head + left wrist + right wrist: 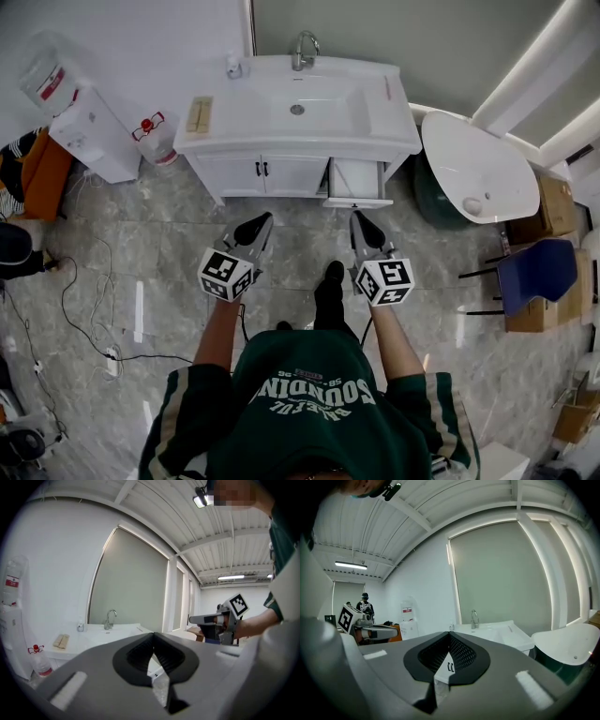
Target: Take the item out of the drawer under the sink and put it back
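Note:
The white sink cabinet [298,112] stands against the far wall. Its right-hand drawer [357,181] is pulled open; I cannot make out anything inside it. My left gripper [262,218] hovers over the floor in front of the cabinet doors, its jaws shut and empty. To its right, just short of the open drawer, my right gripper [358,218] is held level with it, also shut and empty. The left gripper view shows shut jaws [153,638] pointing at the sink [110,631]. The right gripper [449,637] points at the cabinet's door handles [451,667].
A water dispenser [89,131] and a red-capped bottle [155,136] stand left of the cabinet. A white oval top [478,164], a blue chair [536,272] and cardboard boxes [558,202] crowd the right. Cables [84,300] trail across the left floor. My shoe [330,281] stands between the grippers.

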Demonstrator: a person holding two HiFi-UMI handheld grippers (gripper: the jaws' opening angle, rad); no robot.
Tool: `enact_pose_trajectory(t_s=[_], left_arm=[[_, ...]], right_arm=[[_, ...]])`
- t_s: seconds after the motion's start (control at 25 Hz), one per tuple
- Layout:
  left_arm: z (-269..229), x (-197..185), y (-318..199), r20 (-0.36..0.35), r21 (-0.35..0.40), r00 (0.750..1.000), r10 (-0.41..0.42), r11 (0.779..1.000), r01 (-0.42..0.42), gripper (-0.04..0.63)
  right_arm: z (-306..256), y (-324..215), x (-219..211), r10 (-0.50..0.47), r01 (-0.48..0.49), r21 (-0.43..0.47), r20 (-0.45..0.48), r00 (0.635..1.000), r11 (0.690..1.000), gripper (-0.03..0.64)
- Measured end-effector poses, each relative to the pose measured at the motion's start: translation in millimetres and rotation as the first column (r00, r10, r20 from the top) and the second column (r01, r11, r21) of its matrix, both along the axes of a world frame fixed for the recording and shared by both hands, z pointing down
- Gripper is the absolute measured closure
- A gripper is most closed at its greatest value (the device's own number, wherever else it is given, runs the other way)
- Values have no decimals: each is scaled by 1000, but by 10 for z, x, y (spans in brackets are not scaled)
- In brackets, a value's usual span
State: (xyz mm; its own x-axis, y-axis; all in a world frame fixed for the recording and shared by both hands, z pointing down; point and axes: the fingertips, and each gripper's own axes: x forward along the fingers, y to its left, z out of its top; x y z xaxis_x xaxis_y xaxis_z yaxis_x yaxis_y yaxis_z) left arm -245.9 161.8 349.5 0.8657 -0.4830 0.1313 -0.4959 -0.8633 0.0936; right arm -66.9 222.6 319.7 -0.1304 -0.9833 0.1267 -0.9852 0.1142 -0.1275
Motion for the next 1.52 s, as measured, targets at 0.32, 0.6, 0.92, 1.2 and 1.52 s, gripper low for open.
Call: enact_pose_trajectory(t_s=[0.32,0.6,0.92,1.2,1.52], left_arm=[[97,491,-571,10,-24,1000,-16,1000,16,546],[74,966,-1147,24,-34,997,-75,997,76,545],[87,1483,-1709,29,-52,985,-167,984,169,546],[169,1809,-1881,41,-65,980,-196,978,199,546],[250,1847,-2090,62,-67,978,-199,977,203,546]], right_arm=[[101,-641,490,-16,17,-23,11,1000,1000,615],[116,-1371,934,-90,91,-42,20,996,995,615],[40,-2078,1421,-192,192,-44,-1,981,980,615],[185,-2377,1693,-242,242,-65,9,970,968,615],[342,-2599,1675,-262,263,-86,26,965,961,615]])
